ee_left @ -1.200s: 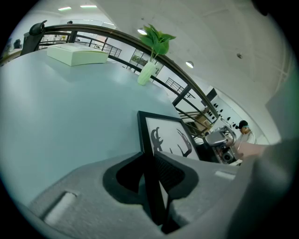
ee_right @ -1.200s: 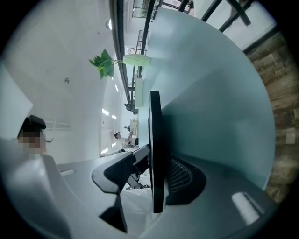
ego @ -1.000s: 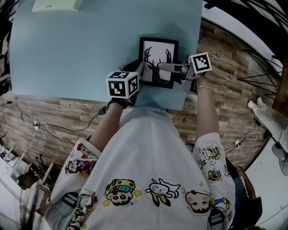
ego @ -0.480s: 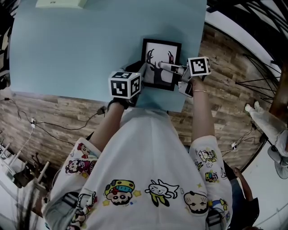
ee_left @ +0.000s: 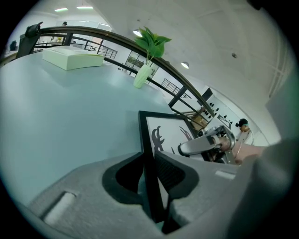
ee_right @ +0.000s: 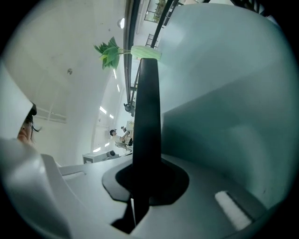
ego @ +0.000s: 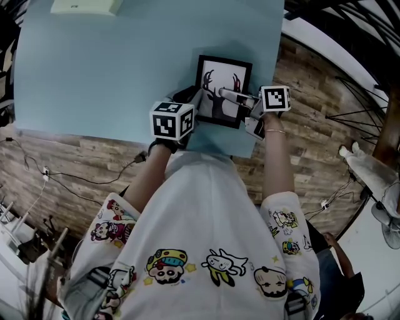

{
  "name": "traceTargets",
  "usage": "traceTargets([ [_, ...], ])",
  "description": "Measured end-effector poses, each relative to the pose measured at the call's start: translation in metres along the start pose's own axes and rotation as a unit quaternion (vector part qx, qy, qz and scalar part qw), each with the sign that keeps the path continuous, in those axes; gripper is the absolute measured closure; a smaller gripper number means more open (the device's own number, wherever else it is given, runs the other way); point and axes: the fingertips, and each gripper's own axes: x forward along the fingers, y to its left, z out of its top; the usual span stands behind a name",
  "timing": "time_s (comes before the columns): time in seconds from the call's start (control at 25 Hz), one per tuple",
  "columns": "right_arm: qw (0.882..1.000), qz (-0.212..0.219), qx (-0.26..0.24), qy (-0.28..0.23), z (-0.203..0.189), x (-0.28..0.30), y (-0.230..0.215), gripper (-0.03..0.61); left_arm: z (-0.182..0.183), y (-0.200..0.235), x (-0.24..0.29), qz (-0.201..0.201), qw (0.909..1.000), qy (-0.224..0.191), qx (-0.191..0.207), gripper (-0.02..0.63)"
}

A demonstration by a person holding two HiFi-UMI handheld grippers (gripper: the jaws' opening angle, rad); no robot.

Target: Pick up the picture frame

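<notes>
The picture frame [ego: 224, 87] has a black border and a dark antler print on white; it is at the near right of the light blue table [ego: 94, 75]. My left gripper [ego: 195, 103] is shut on the frame's left edge, and the black border [ee_left: 148, 154] runs between its pads. My right gripper [ego: 230, 95] comes in from the right and is shut on the frame's opposite edge. In the right gripper view that edge [ee_right: 145, 121] stands as a dark bar rising out of the closed right gripper [ee_right: 140, 186]. The left gripper view shows the right gripper [ee_left: 205, 144] across the print.
A flat white box [ego: 84, 6] lies at the table's far edge. A green plant in a pale vase [ee_left: 148, 60] stands beyond the frame. The table's near edge runs just below my hands, with wood-plank floor and cables under it.
My right gripper has closed onto the frame's right edge and shifted slightly. The left gripper has kept its hold and has not moved.
</notes>
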Motion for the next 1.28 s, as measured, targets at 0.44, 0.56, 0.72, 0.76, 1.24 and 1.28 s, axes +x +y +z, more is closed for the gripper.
traceTargets([
  [0.44,0.998,-0.026,-0.051,-0.035,0.011,-0.008,0.026,0.56,0.028,-0.004,-0.033,0.002,0.9982,-0.045,0.041,0.538],
  [0.56,0.996,-0.021,-0.062,-0.056,0.016,-0.016,0.04,0.56,0.038,-0.01,-0.04,0.004,0.9966,-0.058,0.058,0.538],
  [0.72,0.991,-0.045,-0.096,-0.082,0.025,-0.032,0.051,0.56,0.055,-0.018,-0.051,0.003,0.994,-0.077,0.077,0.538],
  [0.76,0.989,-0.054,-0.106,-0.088,0.027,-0.036,0.054,0.56,0.059,-0.021,-0.054,0.001,0.9933,-0.083,0.081,0.538],
  [1.24,0.946,-0.127,-0.235,-0.184,0.033,-0.073,0.113,0.56,0.094,-0.044,-0.094,-0.001,0.9806,-0.138,0.139,0.549],
  [1.28,0.94,-0.134,-0.247,-0.191,0.032,-0.075,0.119,0.56,0.096,-0.045,-0.098,-0.001,0.9795,-0.142,0.143,0.551],
])
